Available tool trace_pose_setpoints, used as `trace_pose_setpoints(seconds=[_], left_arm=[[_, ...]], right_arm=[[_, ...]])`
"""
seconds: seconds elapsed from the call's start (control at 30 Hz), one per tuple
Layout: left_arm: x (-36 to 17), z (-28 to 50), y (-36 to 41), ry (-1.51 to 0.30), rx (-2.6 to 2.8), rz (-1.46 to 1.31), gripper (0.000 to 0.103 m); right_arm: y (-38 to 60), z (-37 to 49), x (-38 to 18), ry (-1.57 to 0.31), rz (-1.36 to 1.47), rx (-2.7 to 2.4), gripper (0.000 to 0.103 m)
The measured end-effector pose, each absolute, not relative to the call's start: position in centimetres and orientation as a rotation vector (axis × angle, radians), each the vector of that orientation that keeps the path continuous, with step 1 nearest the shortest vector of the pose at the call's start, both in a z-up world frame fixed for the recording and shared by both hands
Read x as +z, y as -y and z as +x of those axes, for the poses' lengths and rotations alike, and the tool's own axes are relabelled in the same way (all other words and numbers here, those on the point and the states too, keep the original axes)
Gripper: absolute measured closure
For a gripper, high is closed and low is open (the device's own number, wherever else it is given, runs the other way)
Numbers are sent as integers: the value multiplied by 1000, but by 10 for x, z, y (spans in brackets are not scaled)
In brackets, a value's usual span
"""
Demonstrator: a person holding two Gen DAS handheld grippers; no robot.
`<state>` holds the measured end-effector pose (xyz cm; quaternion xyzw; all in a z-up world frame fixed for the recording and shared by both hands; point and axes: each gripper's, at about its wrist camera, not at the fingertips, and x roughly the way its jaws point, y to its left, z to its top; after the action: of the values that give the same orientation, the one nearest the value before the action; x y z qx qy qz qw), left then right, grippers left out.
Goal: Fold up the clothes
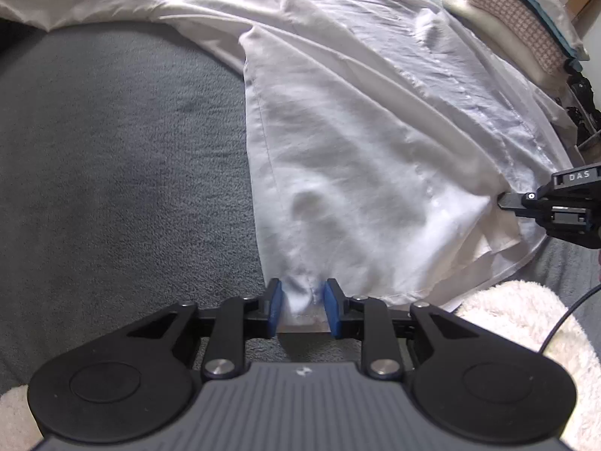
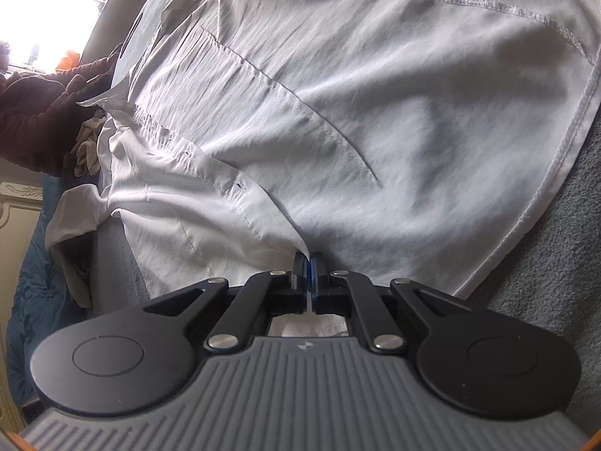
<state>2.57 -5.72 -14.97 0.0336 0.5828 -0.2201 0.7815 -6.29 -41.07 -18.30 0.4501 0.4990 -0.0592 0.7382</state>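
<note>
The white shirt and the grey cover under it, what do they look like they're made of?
White shirt: thin, smooth woven cloth, perhaps cotton or a blend, going by its fine creases, stitched seams and buttonholes. Grey cover: soft, matte fleece or plush, judging by its nubby, fuzzy pile. Exact fibres can't be told.

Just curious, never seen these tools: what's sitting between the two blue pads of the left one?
A bunched corner of the white shirt's hem sits between the left gripper's blue pads, over the grey blanket. The left wrist view shows it.
</note>
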Motion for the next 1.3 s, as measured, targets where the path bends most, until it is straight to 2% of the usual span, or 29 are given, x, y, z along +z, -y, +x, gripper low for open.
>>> trace_pose_setpoints(seconds=[0.13, 0.17, 0.53, 0.73, 1.0, 1.1, 1.17, 1.27, 1.3], left_arm=[[-155, 23, 54, -1259, -463, 44, 100], [-156, 23, 51, -1263, -459, 18, 101], [-153, 7, -18, -1387, -405, -455, 102], [-165, 0, -26, -1403, -364, -487, 101], [-175, 9, -14, -1434, -373, -391, 100], [-179, 11, -13, -1469, -387, -370, 92], [-176, 11, -13, -1476, -407, -372, 74], [-165, 10, -14, -1445, -405, -360, 61], [-159, 10, -17, -1427, -406, -353, 60]], right_arm=[[407, -59, -184, -1103, 991, -116, 102], [406, -58, -184, -1104, 990, -114, 102], [395, -50, -169, -1137, 909, -42, 101], [388, -49, -167, -1173, 847, -40, 101], [386, -47, -170, -1218, 723, -106, 101], [387, -49, -168, -1216, 715, -115, 100], [386, -52, -164, -1205, 703, -115, 100], [386, -55, -154, -1178, 684, -110, 100], [387, -55, -150, -1161, 688, -105, 100]])
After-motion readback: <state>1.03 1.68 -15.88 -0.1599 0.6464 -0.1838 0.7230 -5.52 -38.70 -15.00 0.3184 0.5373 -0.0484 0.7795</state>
